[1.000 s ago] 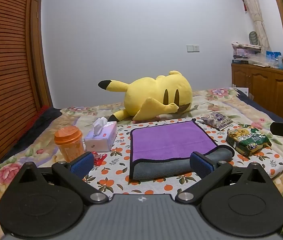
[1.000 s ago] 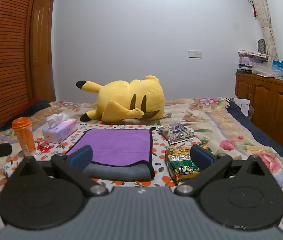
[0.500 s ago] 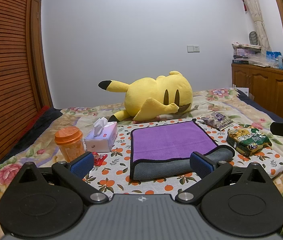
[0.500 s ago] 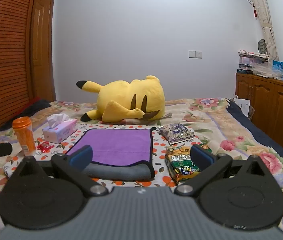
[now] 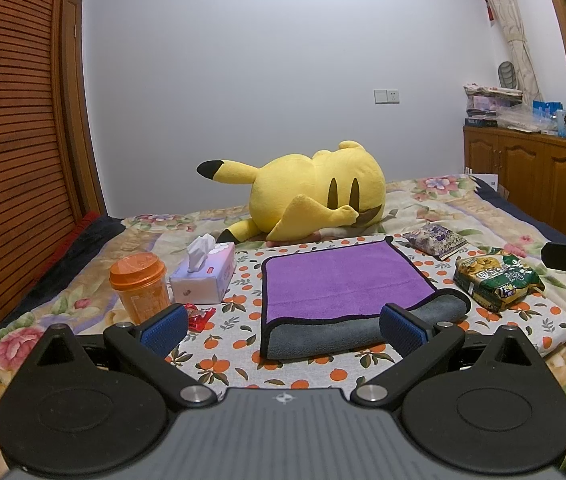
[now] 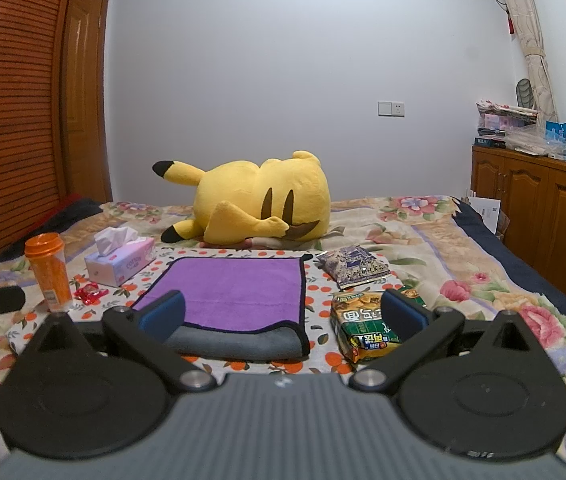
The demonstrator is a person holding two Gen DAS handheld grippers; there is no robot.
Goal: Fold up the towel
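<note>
Both grippers hang back on the near side of the bed (image 5: 443, 196), and neither has anything between its fingers. The left gripper (image 5: 283, 326) has its jaws spread wide, the blue pads (image 5: 163, 326) standing apart on either side of the view. The right gripper (image 6: 283, 314) is just as wide open, nothing pinched.

The towel (image 5: 339, 280) lies flat on the orange-print cloth (image 5: 315, 368) spread over the bed, purple side up with a dark border, its near edge rolled over so the grey underside (image 5: 323, 336) shows as a thick band. From the left wrist view that grey roll sits straight ahead between the two fingers, beyond the tips and not touched; the right-hand pad overlaps its right end in the picture only. From the right wrist view the towel (image 6: 239, 288) lies ahead and to the left, its grey fold partly hidden behind the left-hand pad (image 6: 163, 316).

Around it: an orange-lidded cup (image 5: 139, 284) and a tissue box (image 5: 205, 276) to the left of the towel, a small red wrapper (image 5: 199, 316) near them, a green snack bag (image 5: 497, 278) and a purple packet (image 5: 435, 239) to the right. A yellow plush toy (image 5: 315, 196) sprawls on the bed behind the towel's far edge
</note>
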